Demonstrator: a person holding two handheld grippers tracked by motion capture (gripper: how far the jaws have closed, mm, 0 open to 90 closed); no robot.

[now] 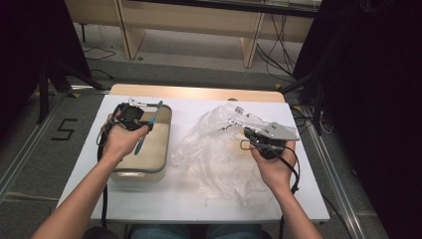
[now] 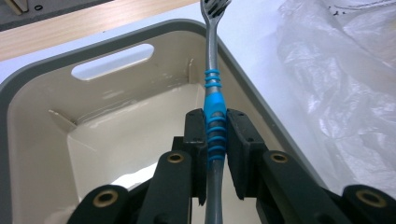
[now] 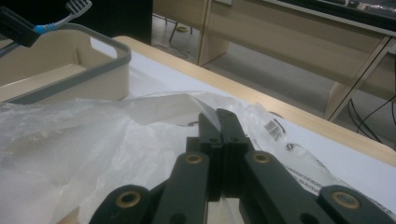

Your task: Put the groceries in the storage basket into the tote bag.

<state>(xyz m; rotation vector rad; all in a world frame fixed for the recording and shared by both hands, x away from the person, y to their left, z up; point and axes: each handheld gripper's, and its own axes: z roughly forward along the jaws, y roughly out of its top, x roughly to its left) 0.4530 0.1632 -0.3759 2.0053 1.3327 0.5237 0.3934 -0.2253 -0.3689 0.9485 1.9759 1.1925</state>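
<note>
While the high view is showing both hands over the table (image 1: 149, 206), the left gripper view is revealing the fork (image 2: 214, 93), its blue-banded handle sitting clamped between the left gripper (image 2: 215, 126) pads above the beige bin (image 2: 28, 84). The right gripper (image 3: 218, 116) is pinching the clear plastic bag (image 3: 70, 135), jaws fully together, palm turned up.

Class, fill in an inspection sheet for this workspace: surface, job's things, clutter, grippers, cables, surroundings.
Surface: white table, wooden far edge.
Job's things: toothbrush, blue-banded handle, over the beige bin; crumpled clear plastic bag beside the bin.
Clutter: nothing seen.
Grippers: left hand-held gripper shut on the toothbrush; right hand-held gripper shut, pinching the bag's edge.
Cables: black gripper cable by the right wrist; floor cables beyond.
Surroundings: wooden furniture, dark curtains.
</note>
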